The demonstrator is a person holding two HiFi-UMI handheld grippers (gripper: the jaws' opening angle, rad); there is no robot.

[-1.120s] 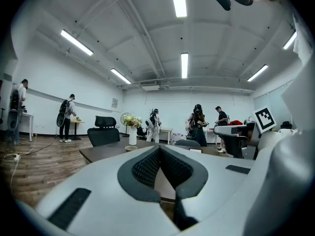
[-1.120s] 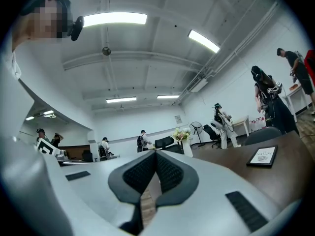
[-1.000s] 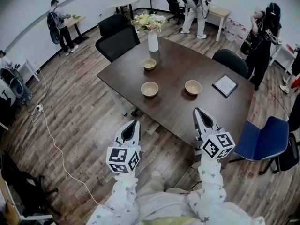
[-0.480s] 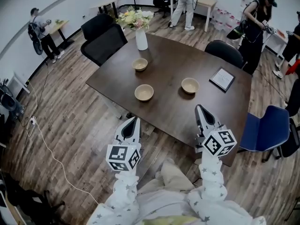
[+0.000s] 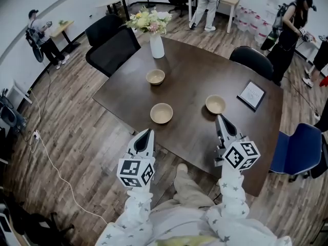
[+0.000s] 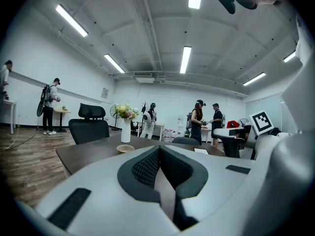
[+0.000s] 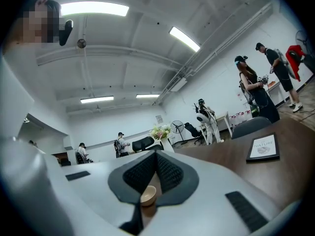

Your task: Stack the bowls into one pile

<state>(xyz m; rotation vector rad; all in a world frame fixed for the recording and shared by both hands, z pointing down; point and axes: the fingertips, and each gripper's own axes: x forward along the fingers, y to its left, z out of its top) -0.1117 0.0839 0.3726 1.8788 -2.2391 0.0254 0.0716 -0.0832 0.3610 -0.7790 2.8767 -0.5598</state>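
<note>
Three tan bowls stand apart on the dark table (image 5: 195, 70): a far one (image 5: 156, 77), a middle one (image 5: 161, 113) and a right one (image 5: 215, 104). My left gripper (image 5: 145, 135) is shut and empty, off the table's near edge, short of the middle bowl. Just short of the right bowl, my right gripper (image 5: 220, 120) is shut and empty over the near edge. In the left gripper view the shut gripper (image 6: 158, 154) faces the far bowl (image 6: 125, 148). The right gripper view has the shut gripper (image 7: 155, 155), with a bowl (image 7: 148, 194) showing below its tips.
A white vase of flowers (image 5: 157, 44) stands at the table's far end, a framed card (image 5: 253, 94) at its right. Black chairs (image 5: 111, 45) (image 5: 251, 59) and a blue chair (image 5: 298, 150) ring the table. Several people stand at the back. A cable (image 5: 48, 152) runs over the floor.
Both grippers have come closer to the table; the right one now reaches over its near edge close to the right bowl. Both stay shut and empty. The bowls have not moved.
</note>
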